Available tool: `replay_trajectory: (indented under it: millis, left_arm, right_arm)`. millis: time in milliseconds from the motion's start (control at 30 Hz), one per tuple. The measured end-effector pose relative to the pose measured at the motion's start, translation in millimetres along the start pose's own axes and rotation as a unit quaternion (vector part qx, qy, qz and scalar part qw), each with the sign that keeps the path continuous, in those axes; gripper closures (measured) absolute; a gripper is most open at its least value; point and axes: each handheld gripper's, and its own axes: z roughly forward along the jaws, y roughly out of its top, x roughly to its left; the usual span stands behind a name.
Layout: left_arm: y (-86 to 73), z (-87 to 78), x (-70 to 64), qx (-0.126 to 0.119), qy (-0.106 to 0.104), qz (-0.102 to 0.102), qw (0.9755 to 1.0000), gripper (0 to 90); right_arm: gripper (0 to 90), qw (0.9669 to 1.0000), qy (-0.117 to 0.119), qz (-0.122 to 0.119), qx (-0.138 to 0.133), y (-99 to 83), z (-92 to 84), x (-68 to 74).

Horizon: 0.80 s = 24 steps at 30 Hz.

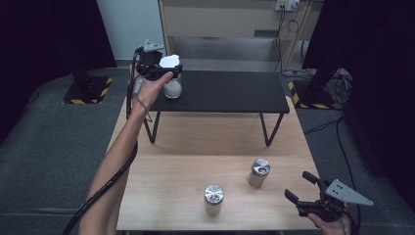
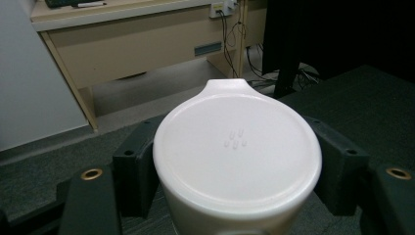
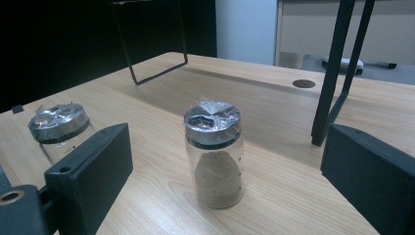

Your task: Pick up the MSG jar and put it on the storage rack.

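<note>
left gripper (image 1: 164, 73): jaws pinched on the white shaker (image 2: 237, 156), one black pad on each side of its rounded body, just under the flat lid with the small holes.
white shaker's place: at the left end of the black shelf (image 1: 235, 93), the low dark stand at the far side of the wooden table (image 1: 166, 171); in the high view its base seemed to rest on the shelf top, though contact could not be made out for certain.
right gripper (image 1: 302, 188): jaws spread wide with nothing between them, held low at the near right corner of the table.
step in hand: by the look of it, the shaker was being set down on, or picked up from, the shelf; the pictures alone did not settle which.
next move: if setting down, it called for the pads to ease apart evenly and the hand to draw straight back so the shaker did not tip; if lifting, a straight rise clear of the shelf edge.
other things: two glass jars with metal lids on the table, the nearer jar (image 3: 214, 152) straight ahead of the right gripper, the second jar (image 1: 214, 199) towards the table's front edge.
in the way: nothing crowded the shaker; the shelf's black legs (image 1: 268, 129) stood between it and the jars.
</note>
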Motion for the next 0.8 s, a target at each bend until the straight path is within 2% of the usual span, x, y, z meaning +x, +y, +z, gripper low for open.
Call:
replay_trajectory:
  millis: [100,200,367,467,800]
  left_arm:
    - [-0.5,-1.0,0.3,-0.004,0.000,0.000,1.0000,26.3]
    - [0.2,-3.0,2.6,-0.010,-0.004,0.000,0.9999,18.3]
    - [-1.0,-10.6,4.5,-0.033,-0.006,0.002,0.9994,6.4]
    - [-2.1,-18.0,6.5,-0.050,-0.014,0.008,0.9986,5.3]
    - [-4.1,-48.9,8.8,-0.077,-0.039,0.031,0.9958,3.6]
  right_arm:
    - [5.4,1.0000,0.000,-0.001,0.000,0.1,0.2,0.1]
    - [5.5,1.0000,-0.001,-0.001,0.000,0.1,0.1,0.3]
    - [5.5,1.0000,-0.001,-0.002,0.001,0.4,0.3,0.2]
    - [5.4,1.0000,-0.001,-0.001,0.000,0.3,0.1,0.4]
    - [5.4,1.0000,-0.001,-0.003,0.001,0.7,0.2,0.9]
